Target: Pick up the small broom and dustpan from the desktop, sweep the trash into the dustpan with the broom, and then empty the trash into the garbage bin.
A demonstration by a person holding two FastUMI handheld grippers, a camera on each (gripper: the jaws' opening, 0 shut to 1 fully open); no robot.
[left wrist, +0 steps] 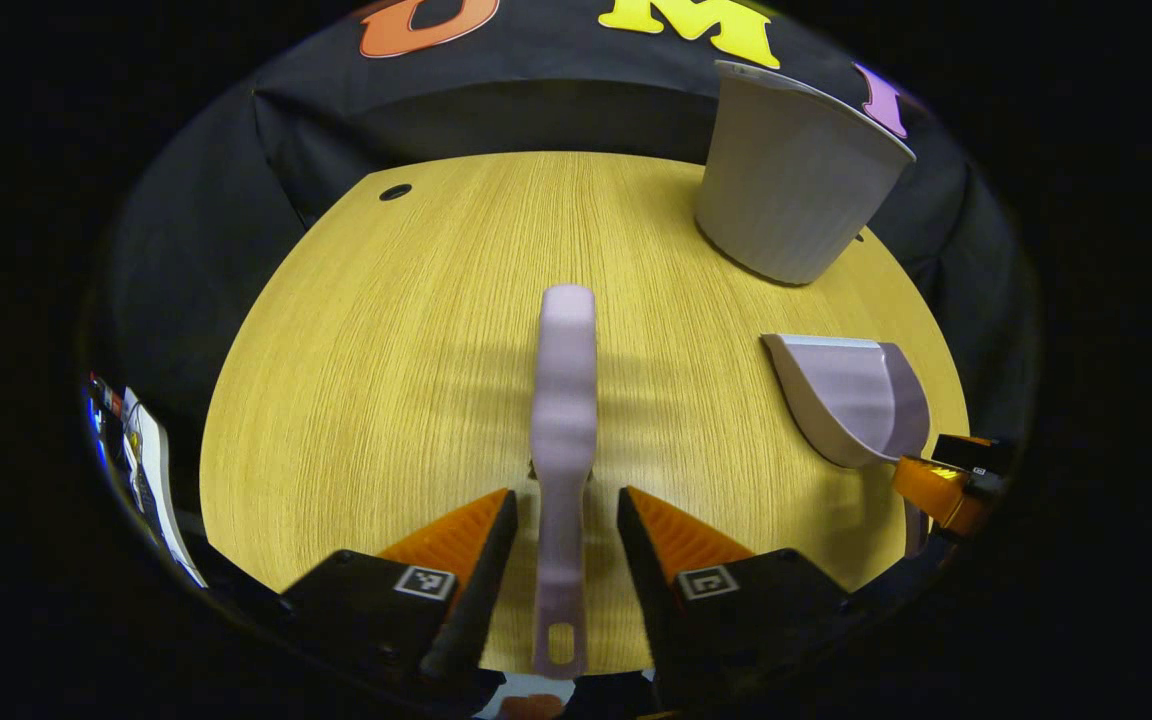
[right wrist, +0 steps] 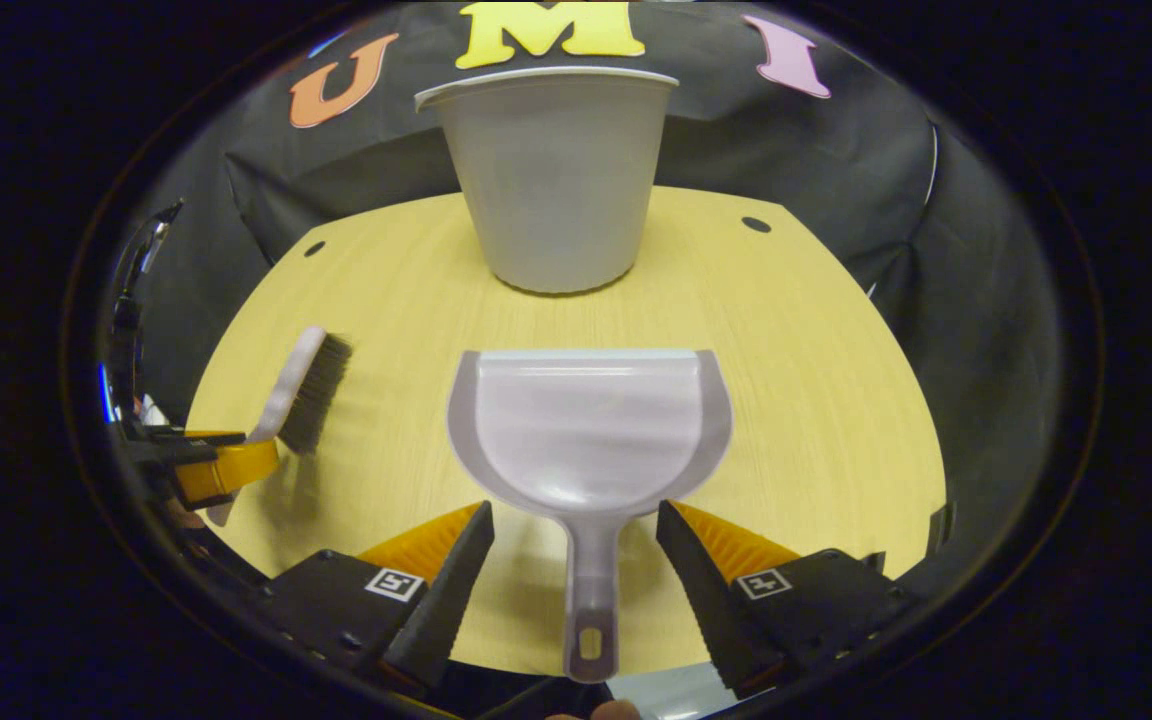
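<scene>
Broom (left wrist: 564, 400) first, on my left: it lies on the wooden surface (left wrist: 386, 350) with its handle running back between the fingers of my left tongs (left wrist: 566, 520). Those tongs are spread wide, a clear gap on each side of the handle, so they hold nothing. From the right gripper view the broom (right wrist: 301, 385) lies on its side, bristles facing right, with my left tongs (right wrist: 216, 465) at its handle end.

Dustpan (right wrist: 591, 430) sits further right, flat on the surface (right wrist: 816, 400), its scoop looking bare inside. Its handle points back between my right tongs (right wrist: 576, 545), which also stand well open and touch nothing. In the left gripper view the dustpan (left wrist: 851, 395) has my right tongs (left wrist: 946, 480) just behind it.

Garbage bin (right wrist: 556, 180) stands upright beyond the dustpan, near the far edge; I cannot see into it. In the left gripper view, the bin (left wrist: 796, 180) stands at the far right.
</scene>
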